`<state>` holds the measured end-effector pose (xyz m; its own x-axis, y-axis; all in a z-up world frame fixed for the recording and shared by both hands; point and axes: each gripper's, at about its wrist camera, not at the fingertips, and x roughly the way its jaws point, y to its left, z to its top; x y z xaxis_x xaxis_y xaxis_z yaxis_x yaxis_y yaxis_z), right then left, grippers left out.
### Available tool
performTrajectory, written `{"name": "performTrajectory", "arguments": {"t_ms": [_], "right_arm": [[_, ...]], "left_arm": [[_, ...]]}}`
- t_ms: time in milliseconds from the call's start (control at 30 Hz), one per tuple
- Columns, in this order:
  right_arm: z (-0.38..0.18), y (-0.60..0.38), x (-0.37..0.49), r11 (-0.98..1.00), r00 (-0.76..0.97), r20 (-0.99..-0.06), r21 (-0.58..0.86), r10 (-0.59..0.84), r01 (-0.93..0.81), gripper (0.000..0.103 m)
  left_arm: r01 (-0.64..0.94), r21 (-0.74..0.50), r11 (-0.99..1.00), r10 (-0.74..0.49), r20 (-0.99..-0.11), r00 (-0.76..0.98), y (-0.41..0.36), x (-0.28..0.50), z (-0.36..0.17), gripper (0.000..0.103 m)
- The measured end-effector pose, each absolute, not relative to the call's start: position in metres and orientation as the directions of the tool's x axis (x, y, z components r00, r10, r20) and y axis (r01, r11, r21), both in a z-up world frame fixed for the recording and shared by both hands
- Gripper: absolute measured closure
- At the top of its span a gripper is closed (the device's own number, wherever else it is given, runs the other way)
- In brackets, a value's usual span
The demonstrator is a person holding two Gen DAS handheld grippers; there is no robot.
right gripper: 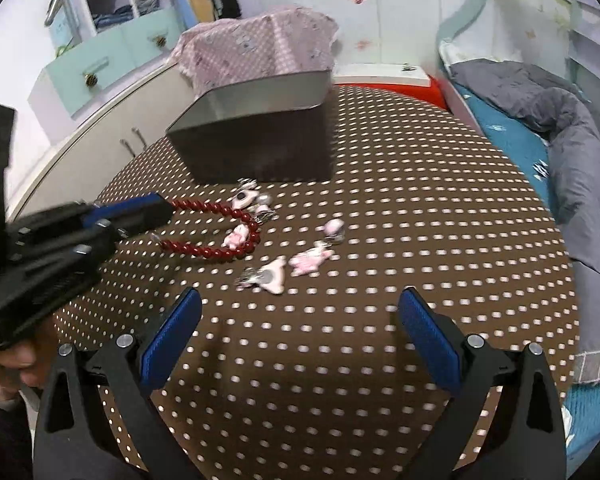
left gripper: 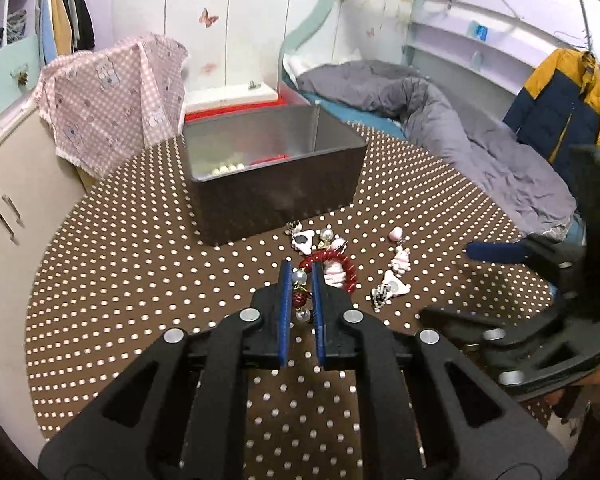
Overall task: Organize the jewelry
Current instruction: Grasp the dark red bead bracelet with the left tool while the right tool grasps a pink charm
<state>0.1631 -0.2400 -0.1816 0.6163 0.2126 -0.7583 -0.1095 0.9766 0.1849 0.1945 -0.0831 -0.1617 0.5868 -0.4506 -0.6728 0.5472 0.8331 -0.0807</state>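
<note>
Picking up the red beads.
My left gripper (left gripper: pixel 301 270) pinches the beads (left gripper: pixel 342 263); right gripper (right gripper: pixel 300 316) is open. Next: lift into box (left gripper: pixel 276 200).

The near half of the dotted counter (right gripper: pixel 340 360) lies bare, giving open passage. Farther in, the dark box (right gripper: pixel 256 148) blocks the middle, with charms (right gripper: pixel 312 260) and a red bead bracelet (right gripper: pixel 220 252) scattered just before it. The pink cloth (right gripper: pixel 260 52) rises behind; the bed (right gripper: pixel 560 140) bounds the right edge.
</note>
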Motion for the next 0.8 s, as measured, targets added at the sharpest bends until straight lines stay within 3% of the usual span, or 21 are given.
{"name": "performTrajectory", "arguments": {"t_ms": [233,300,367,567,633,667,700,800], "right_arm": [[-0.193,-0.221,0.177,0.975,0.601,-0.767,0.164,0.223,-0.153,0.038],[-0.195,-0.215,0.181,0.977,0.609,-0.765,0.136,0.210,-0.166,0.053],[-0.195,-0.210,0.183,0.976,0.606,-0.769,0.113,0.203,-0.184,0.078],[-0.196,-0.213,0.179,0.971,0.600,-0.768,0.123,0.223,-0.203,0.079],[-0.196,-0.215,0.178,0.971,0.602,-0.767,0.125,0.224,-0.203,0.079],[-0.196,-0.215,0.177,0.971,0.601,-0.766,0.128,0.226,-0.202,0.079],[-0.195,-0.215,0.177,0.971,0.601,-0.767,0.128,0.226,-0.202,0.079],[-0.196,-0.217,0.176,0.971,0.601,-0.767,0.128,0.227,-0.204,0.079]], "left_arm": [[0.528,-0.083,0.845,-0.460,-0.614,0.641,-0.062,0.183,-0.140,0.095],[0.517,-0.083,0.852,-0.454,-0.610,0.649,-0.055,0.182,-0.138,0.095],[0.510,-0.084,0.856,-0.447,-0.614,0.650,-0.053,0.182,-0.139,0.095],[0.521,-0.066,0.851,-0.436,-0.639,0.633,-0.055,0.184,-0.153,0.093],[0.513,-0.042,0.857,-0.411,-0.656,0.632,-0.059,0.187,-0.160,0.067],[0.501,-0.039,0.865,-0.400,-0.656,0.640,-0.059,0.189,-0.163,0.027],[0.485,-0.047,0.873,-0.397,-0.646,0.652,-0.058,0.190,-0.166,0.017],[0.468,-0.061,0.881,-0.382,-0.676,0.631,-0.059,0.200,-0.178,0.017]]}}
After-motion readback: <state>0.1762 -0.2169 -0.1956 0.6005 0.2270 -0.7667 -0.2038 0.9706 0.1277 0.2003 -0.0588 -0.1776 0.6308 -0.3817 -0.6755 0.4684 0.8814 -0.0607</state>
